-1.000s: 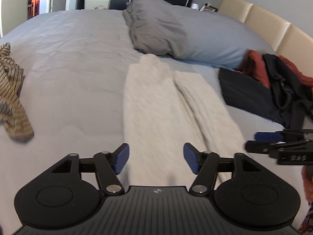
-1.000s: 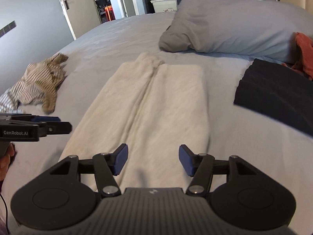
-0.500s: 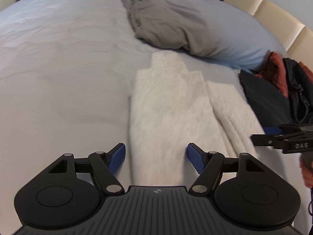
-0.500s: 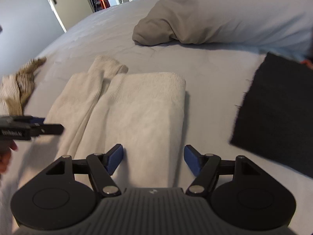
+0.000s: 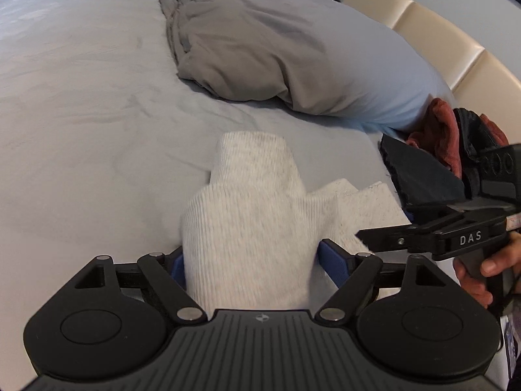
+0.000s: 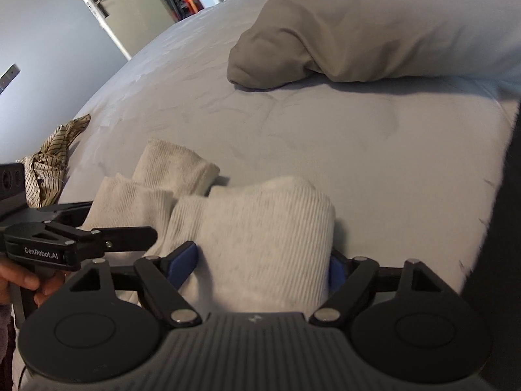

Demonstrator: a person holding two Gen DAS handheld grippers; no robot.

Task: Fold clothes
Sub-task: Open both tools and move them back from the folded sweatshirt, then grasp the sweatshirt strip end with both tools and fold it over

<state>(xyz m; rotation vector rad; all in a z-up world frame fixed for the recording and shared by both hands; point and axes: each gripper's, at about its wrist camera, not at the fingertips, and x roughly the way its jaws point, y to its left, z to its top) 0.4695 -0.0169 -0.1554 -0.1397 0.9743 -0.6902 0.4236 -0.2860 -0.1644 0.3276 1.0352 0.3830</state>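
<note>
A cream knit garment lies folded lengthwise on the grey bed, its far end a few steps short of the pillow. My left gripper straddles the garment's left fold. Its jaws are opening, with cloth bulging between the blue pads, the left one half hidden behind it. Beside it, my right gripper straddles the right fold the same way, jaws also opening. Each gripper shows side-on in the other's view: right gripper, left gripper. A hand holds each one.
A large grey pillow lies beyond the garment. Folded black cloth and red clothing sit to the right by the beige headboard. A crumpled striped garment lies at the left. A door stands behind.
Both grippers have travelled forward along the garment and dropped lower, so its far end now fills the gap between their pads. Their jaws have spread wider.
</note>
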